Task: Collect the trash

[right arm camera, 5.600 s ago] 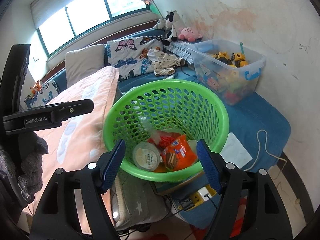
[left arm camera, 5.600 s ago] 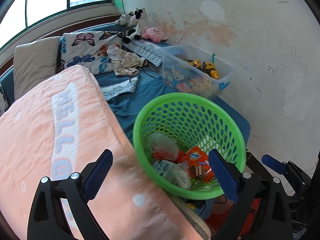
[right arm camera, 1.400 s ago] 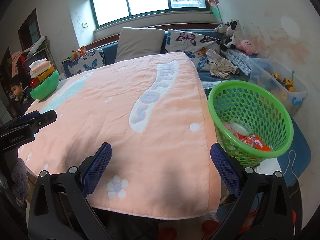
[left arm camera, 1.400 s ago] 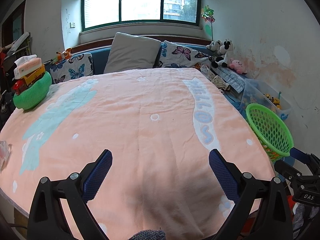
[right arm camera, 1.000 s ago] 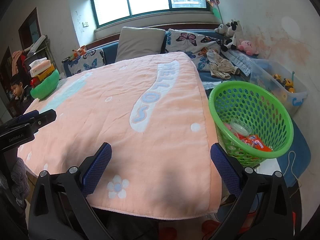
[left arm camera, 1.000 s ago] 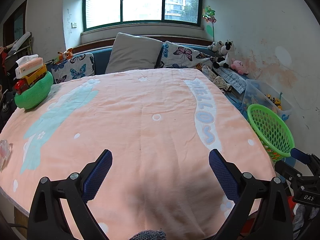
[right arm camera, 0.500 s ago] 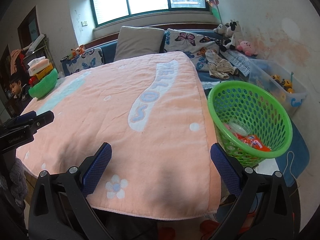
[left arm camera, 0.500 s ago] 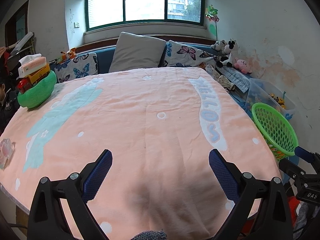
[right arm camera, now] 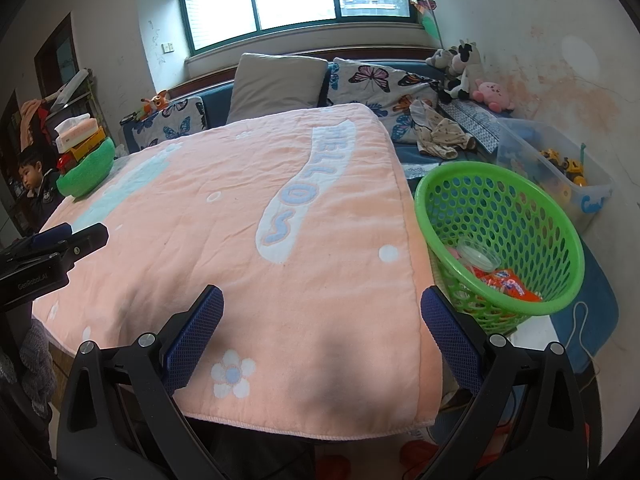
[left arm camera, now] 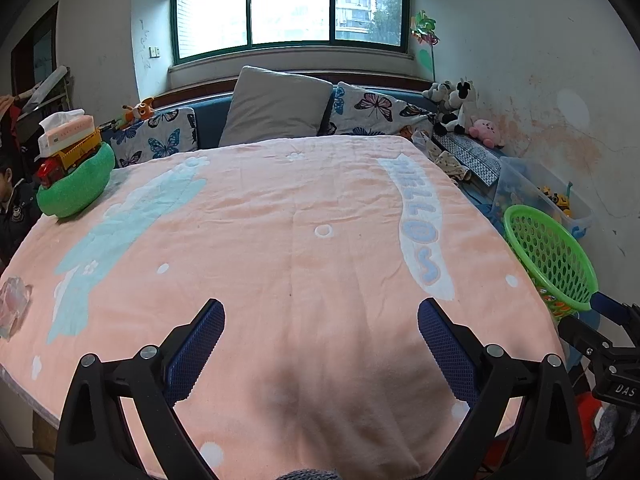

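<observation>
At the lower edge of each wrist view, the left gripper (left arm camera: 319, 336) and the right gripper (right arm camera: 320, 328) hang with fingers spread wide and nothing between them, above the peach blanket (left arm camera: 280, 220) that covers the table. The green basket (right arm camera: 560, 240) stands just beside the blanket's edge at the right of the right view, with an orange wrapper (right arm camera: 508, 284) and a clear lid (right arm camera: 478, 254) already inside. One crumpled clear wrapper (left arm camera: 14, 306) lies at the far left edge of the left view, well apart from the basket.

The likely slip is overlooking that wrapper (it is pale and nearly out of frame), or pinching a fold of blanket with it, since the cloth is soft and wrinkled.

Compared with 5.6 seconds ago, both cameras have pulled back from directly over the basket to face the whole tabletop.
</observation>
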The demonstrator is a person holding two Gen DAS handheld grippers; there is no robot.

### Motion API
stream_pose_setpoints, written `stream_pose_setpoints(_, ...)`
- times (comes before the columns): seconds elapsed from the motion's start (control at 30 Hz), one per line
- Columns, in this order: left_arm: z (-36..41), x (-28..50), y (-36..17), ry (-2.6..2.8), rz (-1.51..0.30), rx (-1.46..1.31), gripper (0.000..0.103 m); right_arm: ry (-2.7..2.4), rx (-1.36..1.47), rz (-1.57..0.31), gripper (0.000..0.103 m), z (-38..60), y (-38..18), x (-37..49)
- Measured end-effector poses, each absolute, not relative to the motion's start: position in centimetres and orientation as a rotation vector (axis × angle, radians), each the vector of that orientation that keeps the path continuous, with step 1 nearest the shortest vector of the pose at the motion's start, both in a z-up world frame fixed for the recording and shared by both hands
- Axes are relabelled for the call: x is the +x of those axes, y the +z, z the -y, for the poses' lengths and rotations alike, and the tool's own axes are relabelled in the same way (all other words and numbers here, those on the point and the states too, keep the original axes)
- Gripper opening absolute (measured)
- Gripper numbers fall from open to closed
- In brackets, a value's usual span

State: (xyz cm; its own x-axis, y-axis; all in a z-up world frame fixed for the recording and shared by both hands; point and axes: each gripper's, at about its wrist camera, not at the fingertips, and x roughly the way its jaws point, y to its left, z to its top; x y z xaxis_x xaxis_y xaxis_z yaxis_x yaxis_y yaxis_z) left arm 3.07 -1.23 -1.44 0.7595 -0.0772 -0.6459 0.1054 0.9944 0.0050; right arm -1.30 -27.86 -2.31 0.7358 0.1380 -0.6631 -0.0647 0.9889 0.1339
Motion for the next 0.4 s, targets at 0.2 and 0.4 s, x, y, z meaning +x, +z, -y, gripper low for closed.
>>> stream_pose_setpoints(0.2,1.68,2.89,-1.31,-0.104,-0.696,0.057,0.094,0.106,0.108,-0.736,0.098,27.93,-2.29,-1.34)
stream_pose_setpoints(0.4,1.74,2.85,-1.31,-0.103,-0.700,0.057,0.094,0.102,0.113,-0.733,0.098,27.96,-2.28,-1.42)
